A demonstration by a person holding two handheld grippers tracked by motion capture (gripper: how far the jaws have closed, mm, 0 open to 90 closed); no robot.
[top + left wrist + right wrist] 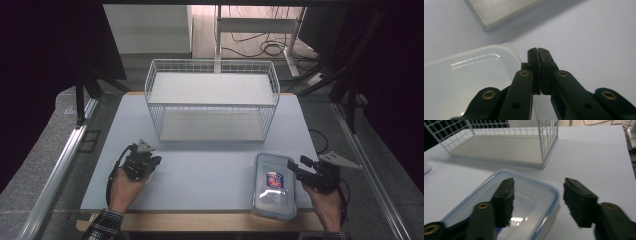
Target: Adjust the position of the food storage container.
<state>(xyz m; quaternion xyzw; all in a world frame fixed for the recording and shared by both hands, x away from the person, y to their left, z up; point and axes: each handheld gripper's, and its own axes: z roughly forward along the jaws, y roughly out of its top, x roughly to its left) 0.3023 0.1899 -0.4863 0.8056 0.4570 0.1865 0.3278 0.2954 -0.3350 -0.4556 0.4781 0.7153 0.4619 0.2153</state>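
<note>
Right gripper view: tongs (537, 202) astride container rim (555, 195).

A: What is blocking the far bench (210, 170)?
B: The wire rack (212, 100) is standing mid-bench; the box (274, 185) is lying front right.
A: Between the hand-held grippers?
B: Bare bench is lying open.

A pale grey table top (200, 175) with a wooden front edge is seen in the middle of the room. Grey speckled floor (35, 165) is laid on both sides, and metal rails (60, 165) are placed along it. Behind the table, a white cabinet (147, 27) and a white metal frame (260, 25) are seen, with black cables (272, 48) on a lighter floor. The corners are kept dark.
</note>
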